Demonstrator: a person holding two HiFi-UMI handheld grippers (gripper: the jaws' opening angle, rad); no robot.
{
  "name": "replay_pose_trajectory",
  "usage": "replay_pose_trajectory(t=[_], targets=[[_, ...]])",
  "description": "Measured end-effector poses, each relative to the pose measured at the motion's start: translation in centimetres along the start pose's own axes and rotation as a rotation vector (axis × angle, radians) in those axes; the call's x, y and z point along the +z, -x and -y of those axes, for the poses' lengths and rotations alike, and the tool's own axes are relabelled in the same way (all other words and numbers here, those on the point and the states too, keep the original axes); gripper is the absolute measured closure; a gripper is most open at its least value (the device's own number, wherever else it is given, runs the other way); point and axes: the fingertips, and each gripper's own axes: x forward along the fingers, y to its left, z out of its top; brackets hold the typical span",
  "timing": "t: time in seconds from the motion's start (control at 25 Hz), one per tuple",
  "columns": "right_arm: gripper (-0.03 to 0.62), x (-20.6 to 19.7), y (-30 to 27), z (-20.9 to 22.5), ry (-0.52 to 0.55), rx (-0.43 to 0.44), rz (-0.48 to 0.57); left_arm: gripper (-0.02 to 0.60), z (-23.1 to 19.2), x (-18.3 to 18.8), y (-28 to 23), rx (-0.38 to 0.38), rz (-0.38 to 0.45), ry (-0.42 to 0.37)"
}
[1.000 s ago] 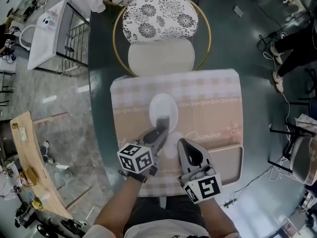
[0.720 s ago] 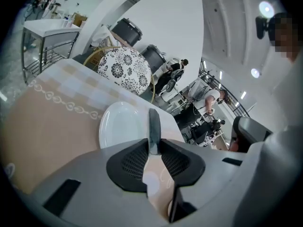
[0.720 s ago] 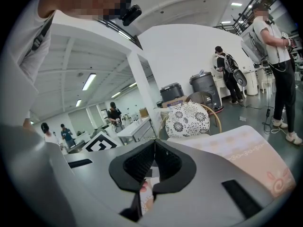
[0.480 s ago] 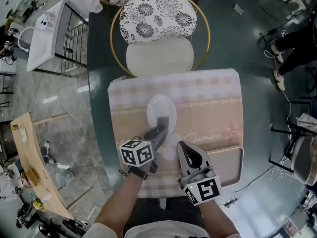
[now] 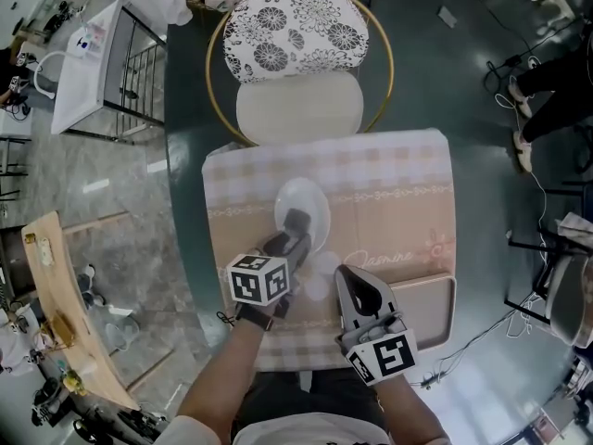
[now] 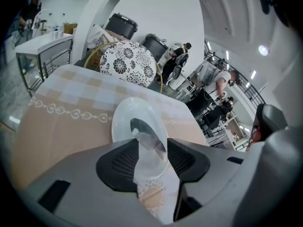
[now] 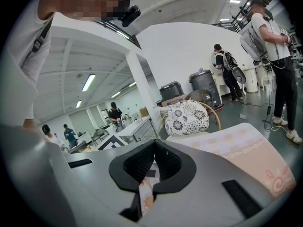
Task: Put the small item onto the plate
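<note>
A white oval plate [image 5: 306,202] lies on the checked tablecloth; in the left gripper view the plate [image 6: 124,122] sits just ahead of the jaws. My left gripper [image 5: 295,225] reaches over its near rim. Its jaws are opening, and a small clear item [image 6: 150,152] with a dark top stands between them, its upper part over the plate. I cannot tell whether the pads still touch it. My right gripper [image 5: 351,276] hangs to the right of the plate, near the table's front, shut with nothing in it; the right gripper view shows its jaws meeting at the tips.
A beige tray [image 5: 437,309] lies at the cloth's front right corner. A chair with a floral back [image 5: 298,28] and a pale cushion [image 5: 298,108] stands against the table's far side. People stand in the room behind.
The left gripper has edged forward and to the right over the plate's near rim. The right gripper has barely moved.
</note>
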Motion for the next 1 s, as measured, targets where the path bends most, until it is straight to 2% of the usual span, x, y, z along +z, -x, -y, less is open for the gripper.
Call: replay_pose_trajectory(t=[0.12,0.36,0.6,0.72,0.84,0.92,1.0], targets=[[0.579,0.0,0.0,-0.1,0.002,0.006,-0.004,0.39,-0.4,-0.8,-0.1,0.039,-0.035,-0.032],[0.579,0.4,0.3,-0.7,0.007,0.019,-0.004,0.359,-0.4,-1.4,0.6,0.064,-0.071,-0.029],[0.579,1.1,0.8,-1.5,0.014,0.029,0.01,0.357,-0.3,-0.9,2.3,0.096,-0.06,-0.033],[0.579,1.8,1.2,-2.3,0.006,0.036,0.018,0.36,0.9,-0.3,3.8,0.079,-0.025,-0.034],[0.579,2.5,1.7,-3.0,-0.021,0.04,0.022,0.417,3.0,0.6,6.1,0.044,0.041,-0.042],[0.579,2.8,2.2,-3.8,-0.034,0.041,0.023,0.489,4.8,1.4,8.2,0.023,0.096,-0.068],[0.579,3.3,2.8,-4.8,-0.033,0.044,0.026,0.527,6.6,1.8,10.3,0.003,0.14,-0.107]])
